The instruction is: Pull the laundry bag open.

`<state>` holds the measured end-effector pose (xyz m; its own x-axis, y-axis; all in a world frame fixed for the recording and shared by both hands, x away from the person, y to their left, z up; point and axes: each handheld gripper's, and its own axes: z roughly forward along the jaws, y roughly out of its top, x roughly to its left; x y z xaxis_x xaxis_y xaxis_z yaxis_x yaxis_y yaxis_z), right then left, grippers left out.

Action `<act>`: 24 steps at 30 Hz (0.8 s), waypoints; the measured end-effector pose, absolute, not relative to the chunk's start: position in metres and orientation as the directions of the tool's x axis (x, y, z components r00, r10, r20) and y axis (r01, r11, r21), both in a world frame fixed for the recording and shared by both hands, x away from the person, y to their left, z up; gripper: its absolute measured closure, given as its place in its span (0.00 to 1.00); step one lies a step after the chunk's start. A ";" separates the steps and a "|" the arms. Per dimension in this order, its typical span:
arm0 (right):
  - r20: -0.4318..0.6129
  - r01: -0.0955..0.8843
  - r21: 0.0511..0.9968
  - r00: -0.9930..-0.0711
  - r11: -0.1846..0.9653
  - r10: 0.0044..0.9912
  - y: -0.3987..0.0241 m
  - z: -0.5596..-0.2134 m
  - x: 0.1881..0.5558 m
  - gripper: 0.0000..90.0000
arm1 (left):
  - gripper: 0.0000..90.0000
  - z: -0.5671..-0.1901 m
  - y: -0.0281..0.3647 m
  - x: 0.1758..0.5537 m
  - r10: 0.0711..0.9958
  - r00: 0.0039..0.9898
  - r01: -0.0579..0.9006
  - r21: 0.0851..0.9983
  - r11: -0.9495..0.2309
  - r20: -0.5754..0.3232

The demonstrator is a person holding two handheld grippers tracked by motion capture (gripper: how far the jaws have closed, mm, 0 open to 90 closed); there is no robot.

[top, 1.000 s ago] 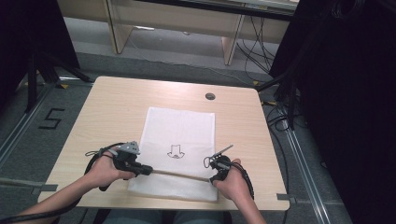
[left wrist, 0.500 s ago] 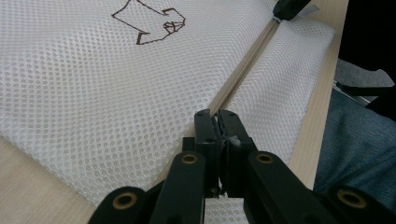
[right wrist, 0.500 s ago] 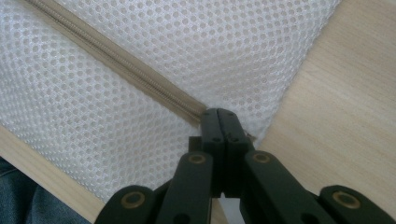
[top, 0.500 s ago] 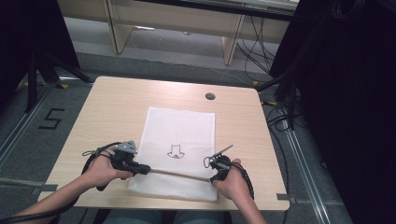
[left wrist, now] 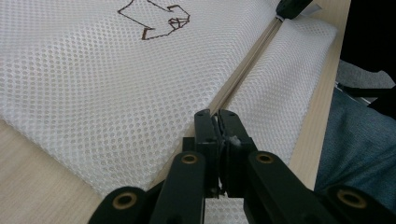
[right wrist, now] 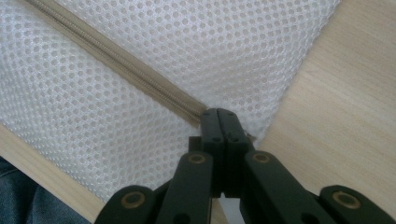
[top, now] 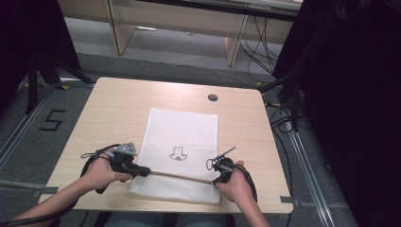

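Apparently early on, the mesh bag (top: 182,153) lies flat mid-desk (top: 118,109), its zipper (top: 179,175) along the near part, the left gripper (top: 142,171) clamped on the zipper's left end, the right gripper (top: 213,176) pinching its right end, zipper travel left.

Bare pale wooden tabletop (top: 118,113) open left, right and beyond the flat white mesh zip bag (top: 182,137), with just a small dark round grommet (top: 213,97) near the far edge.
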<state>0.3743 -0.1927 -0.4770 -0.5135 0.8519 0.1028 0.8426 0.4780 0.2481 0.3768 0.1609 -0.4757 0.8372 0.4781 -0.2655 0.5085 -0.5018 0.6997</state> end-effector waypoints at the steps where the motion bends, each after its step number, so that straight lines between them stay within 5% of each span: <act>1: 0.101 0.841 0.249 -0.515 0.480 0.851 -0.193 -0.477 0.374 1.00 | 0.97 -0.476 0.161 0.376 0.481 0.836 0.508 0.702 -0.500 -0.263; 24: 0.091 0.851 0.246 -0.497 0.464 0.863 -0.192 -0.477 0.374 1.00 | 0.97 -0.475 0.171 0.377 0.497 0.828 0.516 0.697 -0.497 -0.259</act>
